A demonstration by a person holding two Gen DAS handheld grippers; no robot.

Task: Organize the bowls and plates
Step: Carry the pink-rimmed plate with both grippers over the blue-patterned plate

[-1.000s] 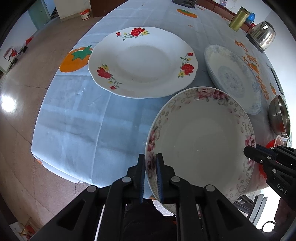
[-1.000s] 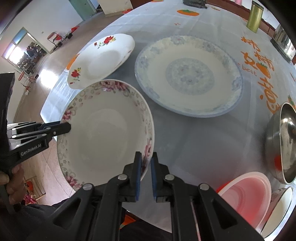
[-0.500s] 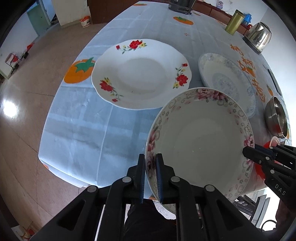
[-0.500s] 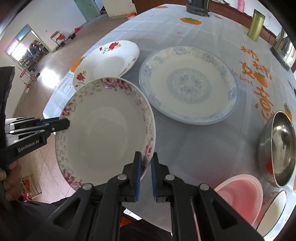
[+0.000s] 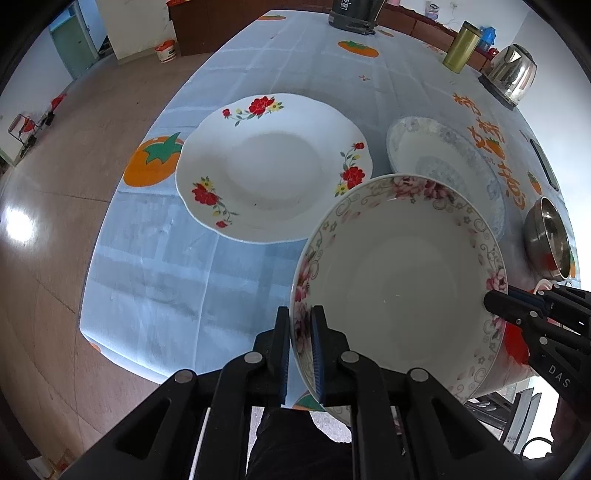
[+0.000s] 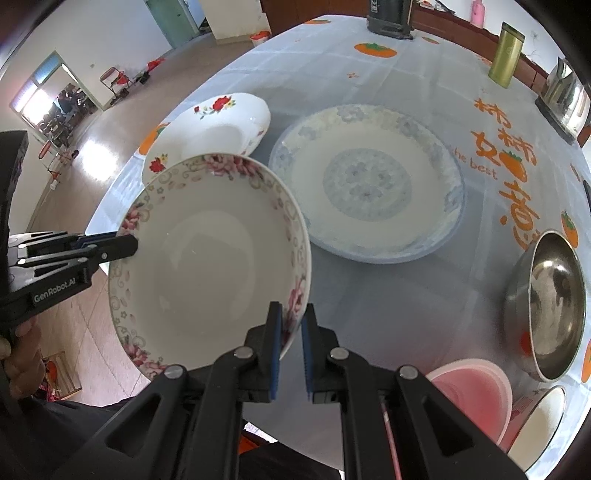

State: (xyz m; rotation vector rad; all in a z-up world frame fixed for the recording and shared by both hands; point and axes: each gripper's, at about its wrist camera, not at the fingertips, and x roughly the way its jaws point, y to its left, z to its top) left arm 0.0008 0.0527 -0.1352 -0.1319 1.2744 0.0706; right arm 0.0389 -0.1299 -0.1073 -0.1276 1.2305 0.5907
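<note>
A deep white bowl with a pink floral rim (image 5: 399, 280) (image 6: 207, 266) hangs above the table's near edge, held from both sides. My left gripper (image 5: 300, 325) is shut on its left rim, and it shows in the right wrist view as the black gripper (image 6: 127, 245) at the bowl's far side. My right gripper (image 6: 291, 325) is shut on the opposite rim, seen from the left wrist view as black fingers (image 5: 498, 301). On the cloth beyond lie a white plate with red flowers (image 5: 273, 170) (image 6: 210, 129) and a blue-patterned plate (image 6: 365, 181) (image 5: 450, 170).
A steel bowl (image 6: 546, 306) (image 5: 546, 236), a pink plastic bowl (image 6: 472, 395) and another white bowl (image 6: 539, 421) sit at the right near edge. A gold canister (image 6: 506, 55), a kettle (image 5: 511, 72) and a dark appliance (image 5: 354, 14) stand at the far side. A hand (image 6: 18, 350) grips the left tool.
Both views have pulled back and up: the plates on the table look smaller and farther, more of the table's far end shows. The floral bowl stays clamped between both grippers.
</note>
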